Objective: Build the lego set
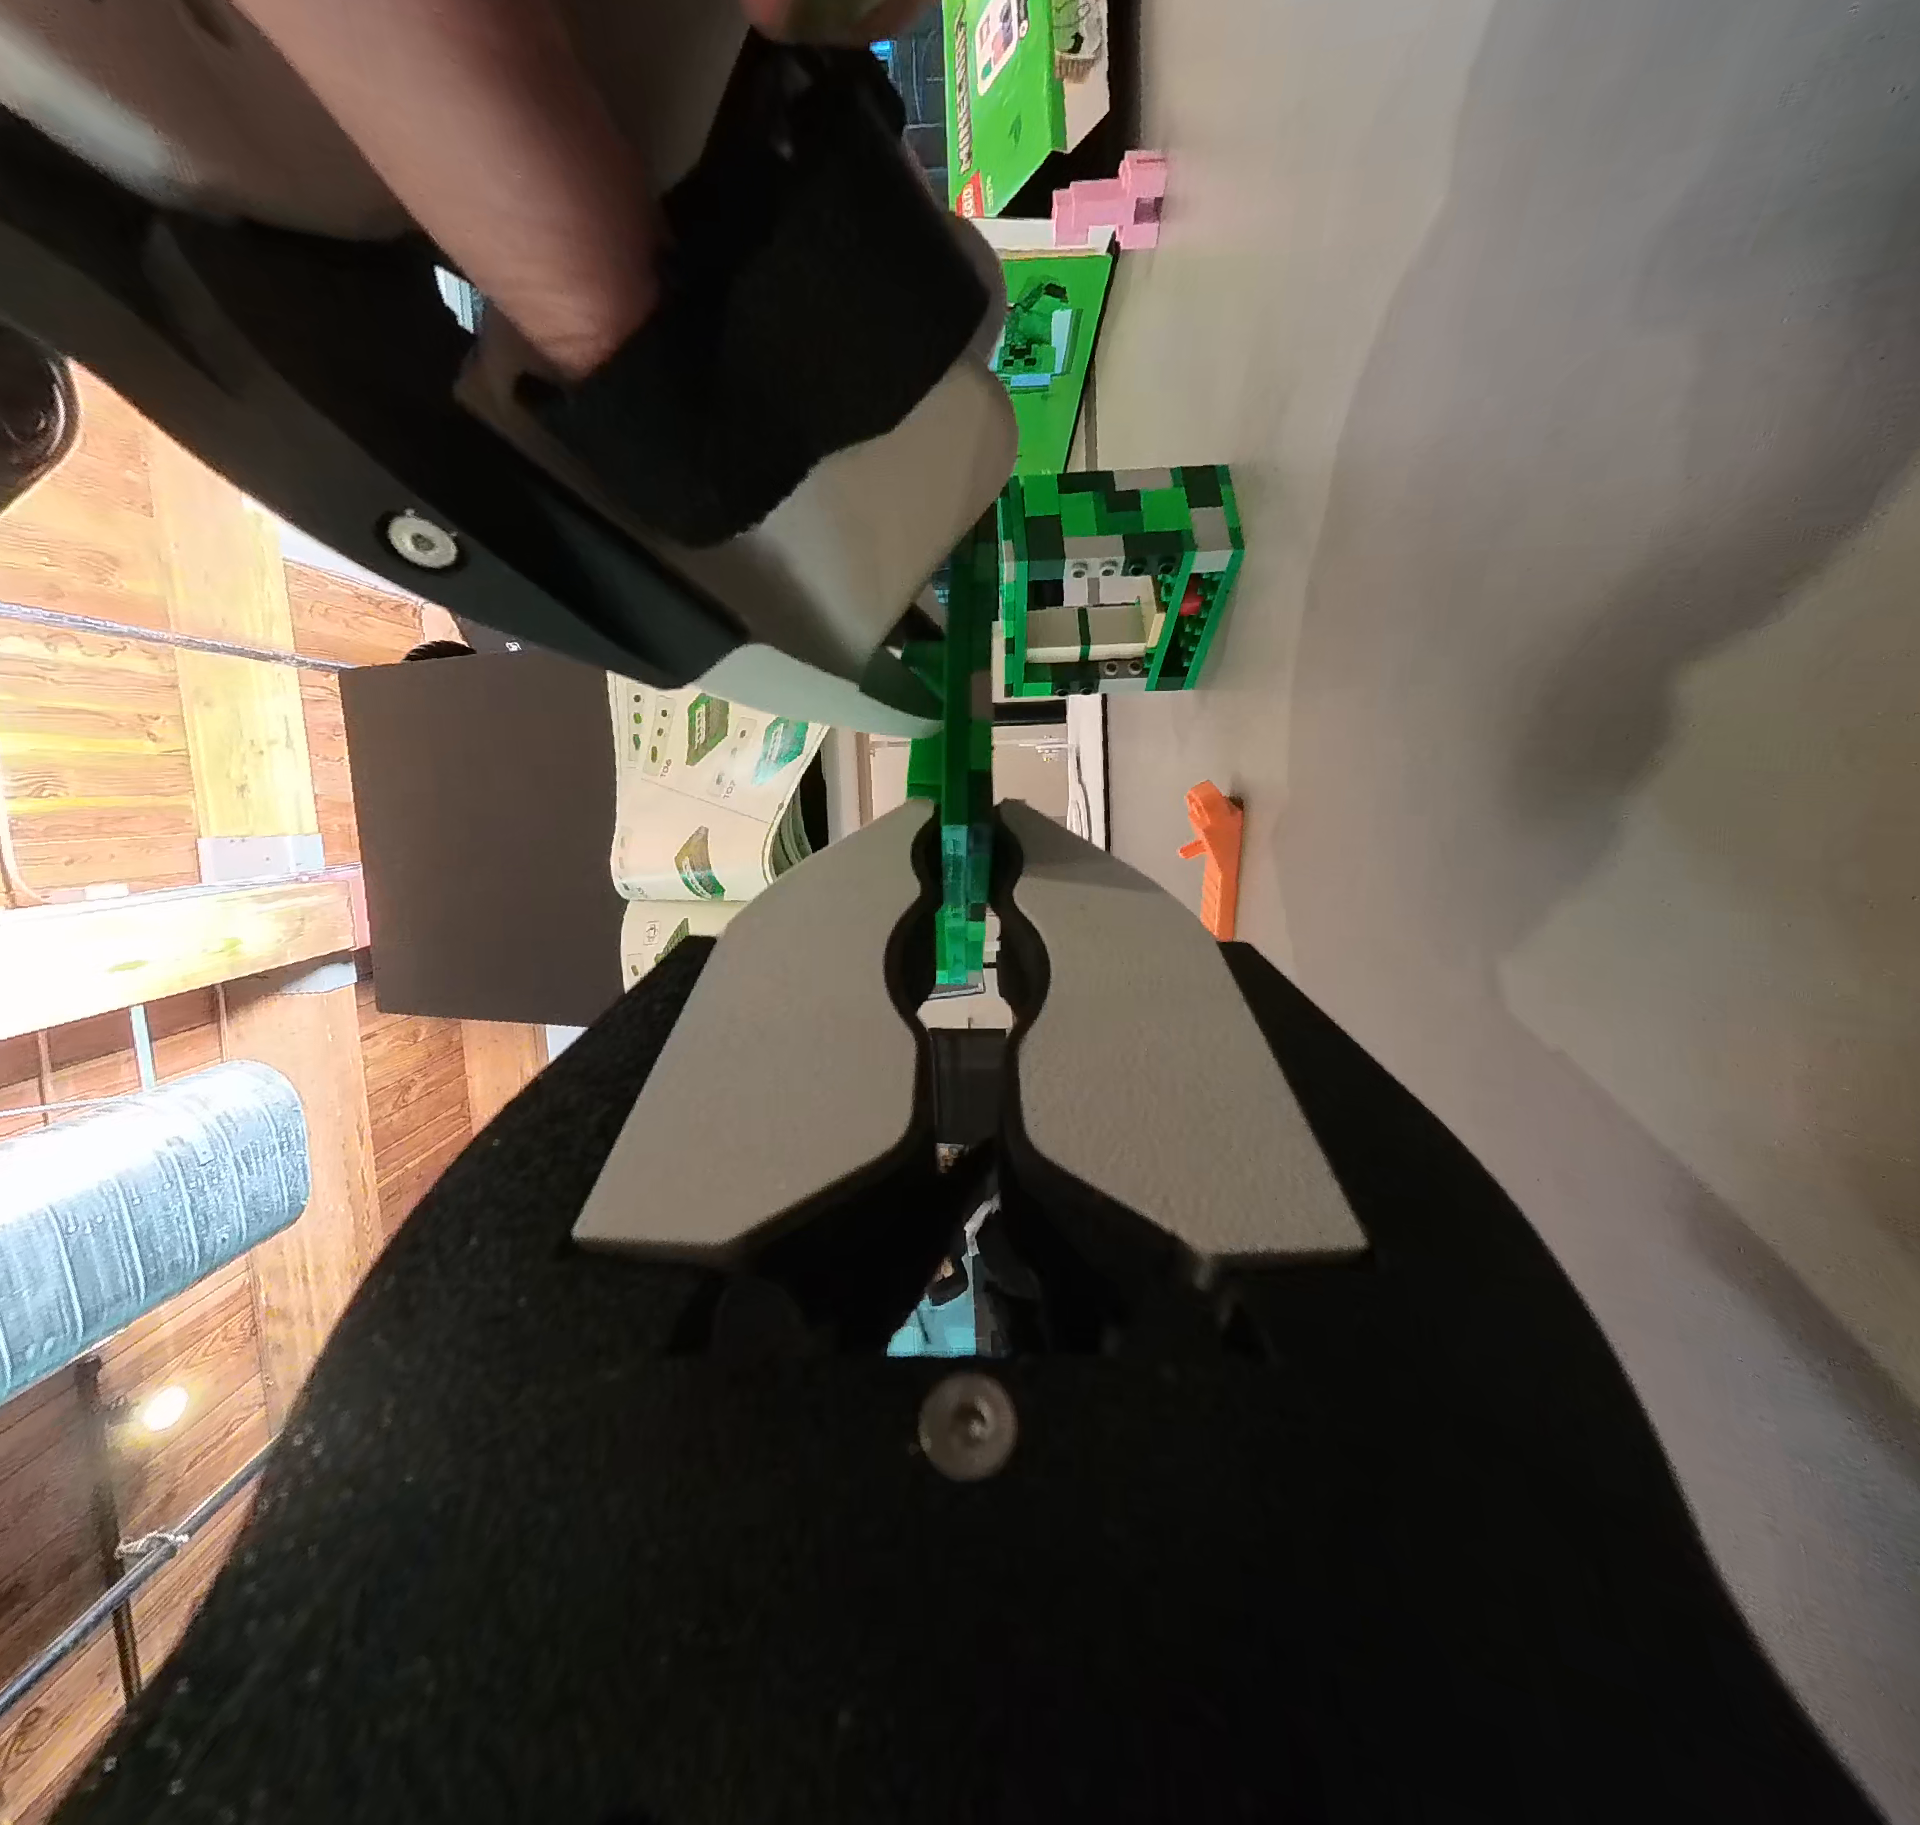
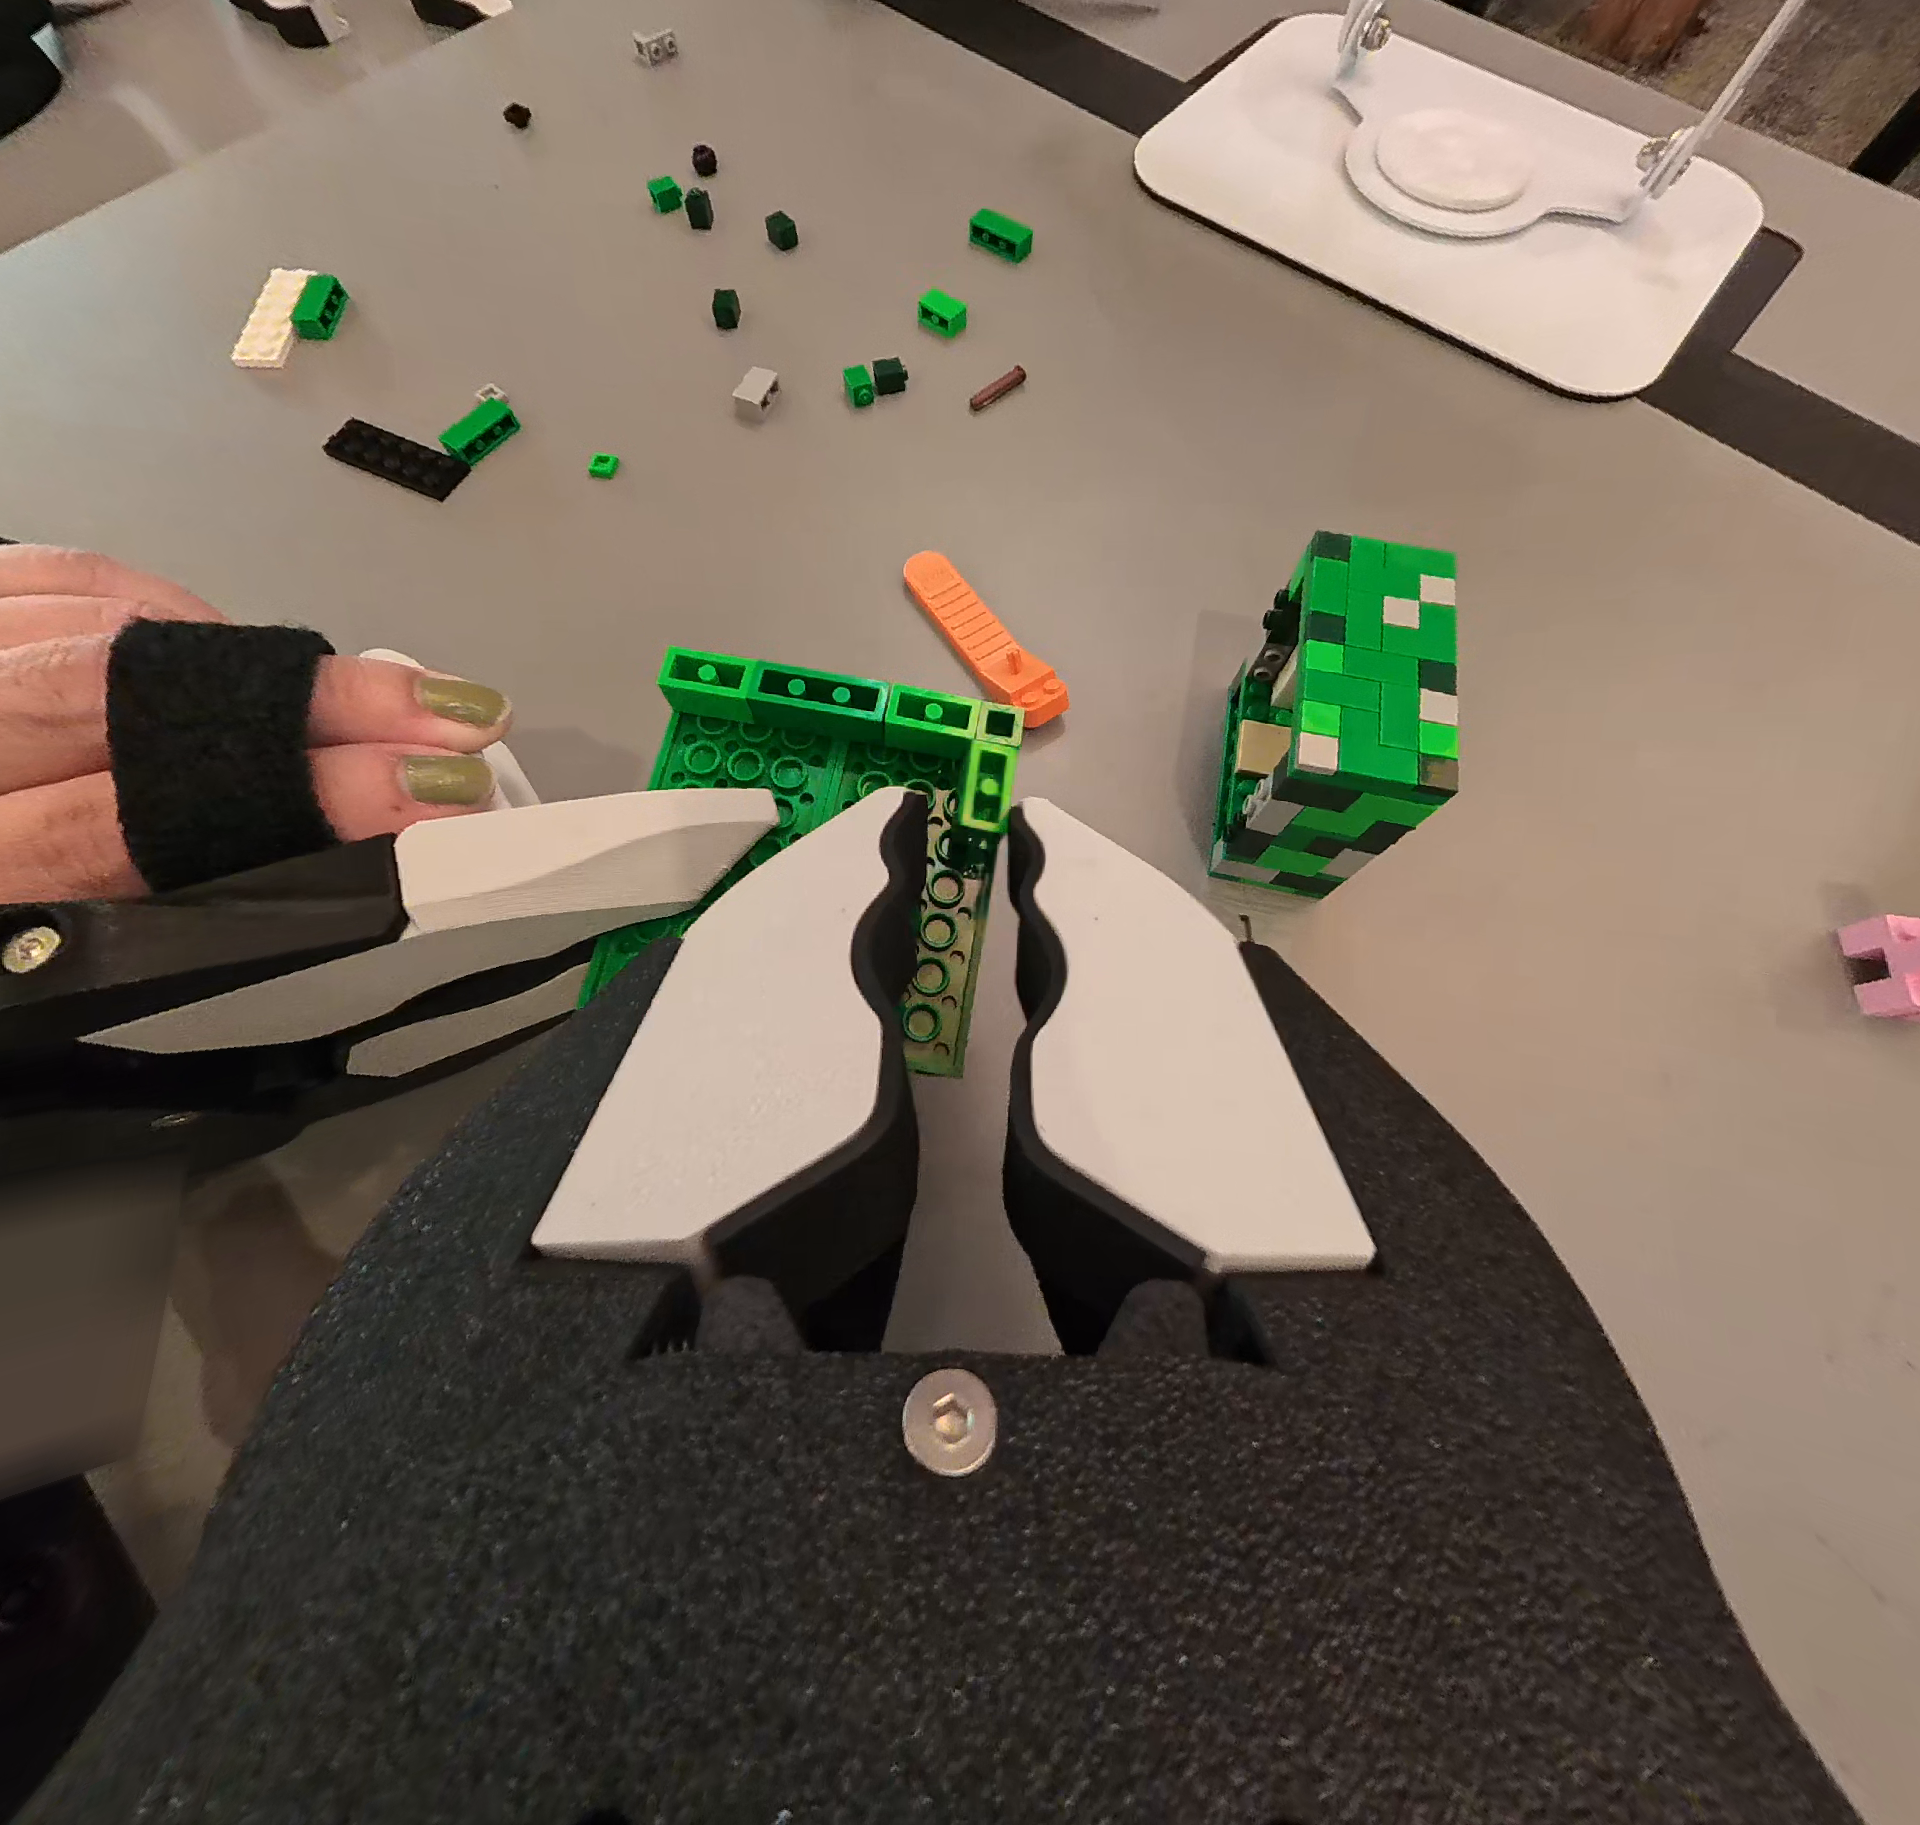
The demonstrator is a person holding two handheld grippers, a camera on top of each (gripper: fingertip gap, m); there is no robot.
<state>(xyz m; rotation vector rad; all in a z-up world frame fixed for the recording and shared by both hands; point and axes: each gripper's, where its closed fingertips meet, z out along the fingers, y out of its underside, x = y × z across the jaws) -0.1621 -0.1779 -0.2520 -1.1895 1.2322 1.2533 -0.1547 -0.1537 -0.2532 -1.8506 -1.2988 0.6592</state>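
The left wrist view is rolled on its side. The left claw (image 1: 961, 840) pinches the green plate assembly (image 1: 961, 882) edge-on between its tips. The right claw (image 1: 914, 705) reaches in from the upper left, its tip at the plate's upper part; a hand (image 1: 520, 165) hides most of it. Only this view shows the open instruction booklet (image 1: 707, 788), the green box (image 1: 1008, 61) and, blurred, the wooden wall behind. The built green block (image 1: 1122, 580) stands on the surface (image 1: 1455, 425) with its open side showing.

The right wrist view looks down on the plate's underside (image 2: 790, 767), held above the surface (image 2: 1351, 445). The right claw (image 2: 961, 825) stands slightly apart around a bright green brick (image 2: 990, 788) at the plate's corner; whether the fingers press it I cannot tell. The left claw (image 2: 727, 840) enters from the left, its lower finger hidden. Loose bricks (image 2: 727, 310) lie scattered beyond, an orange brick separator (image 2: 977, 637) just behind the plate, a pink piece (image 2: 1881, 965) cut off at right.
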